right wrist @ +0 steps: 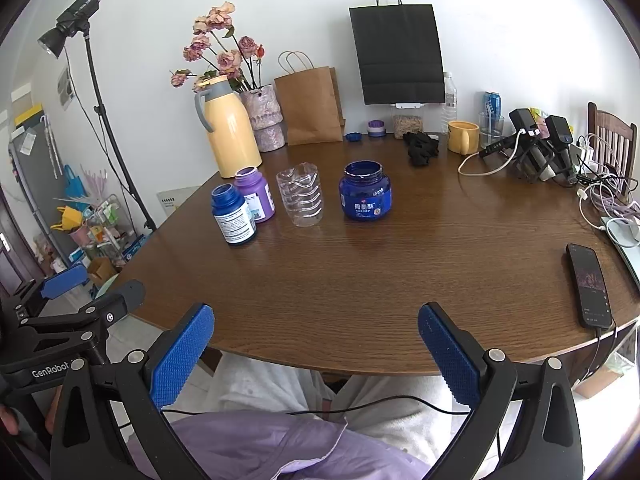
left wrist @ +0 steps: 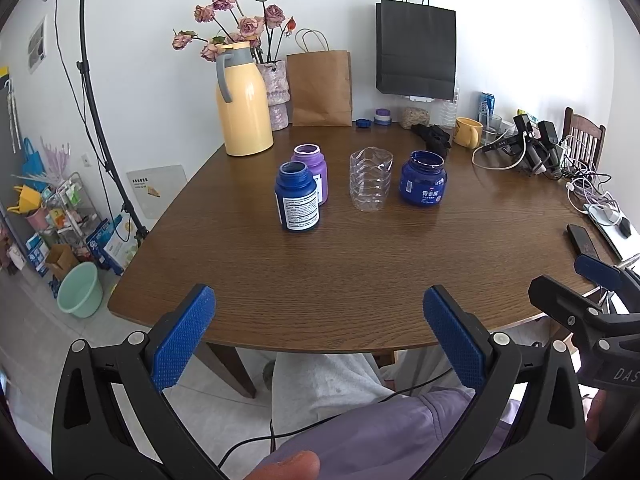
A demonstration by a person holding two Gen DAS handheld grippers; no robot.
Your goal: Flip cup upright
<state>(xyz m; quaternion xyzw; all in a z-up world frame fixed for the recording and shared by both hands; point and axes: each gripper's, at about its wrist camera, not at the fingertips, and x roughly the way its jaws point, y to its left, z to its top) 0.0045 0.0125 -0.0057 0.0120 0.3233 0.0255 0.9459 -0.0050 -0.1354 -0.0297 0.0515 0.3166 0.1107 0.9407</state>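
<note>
Wood-grain table (left wrist: 360, 272), brown, rounded near edge, is carrying everything.

Far left: a butter-yellow thermos jug (left wrist: 243, 104) with grey handle and lid is standing smooth and glossy, a lumpy pink vase (left wrist: 277, 96) of dried roses just behind it. A brown paper bag (left wrist: 320, 88) is leaning at the wall; a black paper bag (left wrist: 416, 52) is sitting further right.

Mid-table, a row of four open-mouthed containers is standing, left to right:
- dark blue plastic bottle (left wrist: 297, 197), cylindrical, white label, nearest;
- purple plastic bottle (left wrist: 310, 172), just behind and beside it;
- clear plastic cup (left wrist: 370, 180), ribbed and wavy walled, cut rim uneven, standing mouth up;
- squat dark blue jar (left wrist: 424, 178), rounded shoulders, printed label.

Far right: yellow mug (left wrist: 468, 131), black glove-like bundle (left wrist: 434, 136), tangle of white cables (left wrist: 588, 196), a black phone (right wrist: 590, 288) lying flat near the right edge.

Left gripper (left wrist: 320, 336) is hanging at the near table edge, blue dimpled pads (left wrist: 182, 340) spread wide, nothing between them. Right gripper (right wrist: 316, 348) is sitting likewise, pads wide apart, gripping nothing.

The cup is standing well apart from both tools, far across the table: slightly right of centre ahead of the left gripper, slightly left of centre (right wrist: 301, 196) ahead of the right.
</note>
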